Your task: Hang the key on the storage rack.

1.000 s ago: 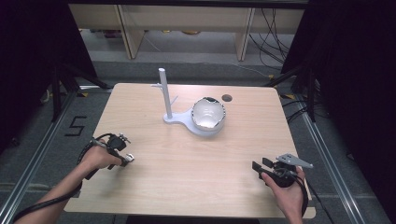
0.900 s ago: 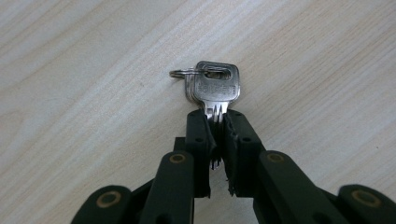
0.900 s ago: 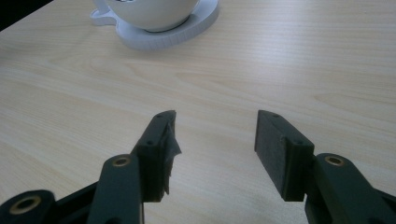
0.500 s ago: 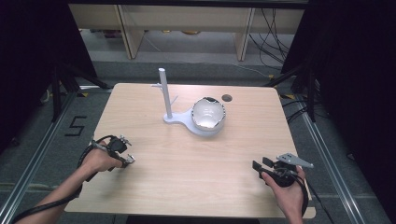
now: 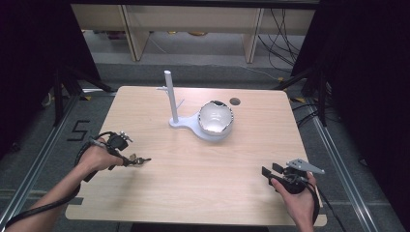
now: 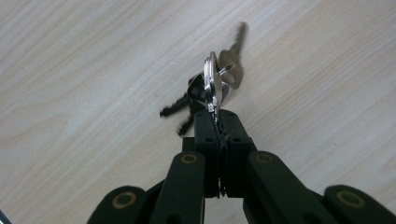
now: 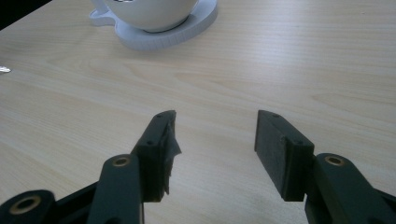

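A bunch of keys (image 6: 219,84) on a metal ring, some silver and some black, hangs just above the wooden table (image 5: 193,179) at its left side. My left gripper (image 6: 217,122) is shut on the ring; its jaws have just been closing on it. The high view has this gripper (image 5: 126,157) with the keys (image 5: 139,160) sticking out to the right. My right gripper (image 7: 215,135) stands open with nothing between its jaws, low over the table near the front right corner (image 5: 269,170).
A white bowl (image 5: 215,118) rests on the white base of a stand with an upright post (image 5: 168,94) at the table's middle back. The bowl (image 7: 149,11) and its base (image 7: 187,30) lie far ahead of the right gripper. A round hole (image 5: 235,101) marks the tabletop behind the bowl.
The left hand has risen a little, taking the keys up off the table. The right hand has kept still.
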The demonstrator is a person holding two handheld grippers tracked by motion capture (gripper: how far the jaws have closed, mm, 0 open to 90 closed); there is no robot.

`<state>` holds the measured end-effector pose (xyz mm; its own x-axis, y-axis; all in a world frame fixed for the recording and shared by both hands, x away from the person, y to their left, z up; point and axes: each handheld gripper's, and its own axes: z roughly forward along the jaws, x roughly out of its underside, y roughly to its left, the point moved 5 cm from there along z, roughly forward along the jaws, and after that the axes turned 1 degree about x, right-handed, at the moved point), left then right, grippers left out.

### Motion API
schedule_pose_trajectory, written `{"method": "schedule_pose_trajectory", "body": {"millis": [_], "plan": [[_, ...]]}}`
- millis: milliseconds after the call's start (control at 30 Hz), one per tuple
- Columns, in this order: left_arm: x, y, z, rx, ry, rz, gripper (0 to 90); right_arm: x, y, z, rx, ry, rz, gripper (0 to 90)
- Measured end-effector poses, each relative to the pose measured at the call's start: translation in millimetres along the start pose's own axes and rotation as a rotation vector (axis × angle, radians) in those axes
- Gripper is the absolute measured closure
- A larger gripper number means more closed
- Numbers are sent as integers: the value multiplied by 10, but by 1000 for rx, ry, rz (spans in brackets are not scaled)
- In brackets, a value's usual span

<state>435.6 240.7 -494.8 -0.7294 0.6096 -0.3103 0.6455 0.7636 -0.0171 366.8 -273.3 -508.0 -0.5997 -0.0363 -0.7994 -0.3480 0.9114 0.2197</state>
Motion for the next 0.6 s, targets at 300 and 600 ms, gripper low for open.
{"method": "schedule_pose_trajectory", "body": {"millis": [300,600], "plan": [[-136,18,-190,-20,-34,23,872,-16,-32,14,-2,-27,-35,488],[-497,73,-476,-71,-117,36,871,-3,-50,9,10,-10,-47,488]]}}
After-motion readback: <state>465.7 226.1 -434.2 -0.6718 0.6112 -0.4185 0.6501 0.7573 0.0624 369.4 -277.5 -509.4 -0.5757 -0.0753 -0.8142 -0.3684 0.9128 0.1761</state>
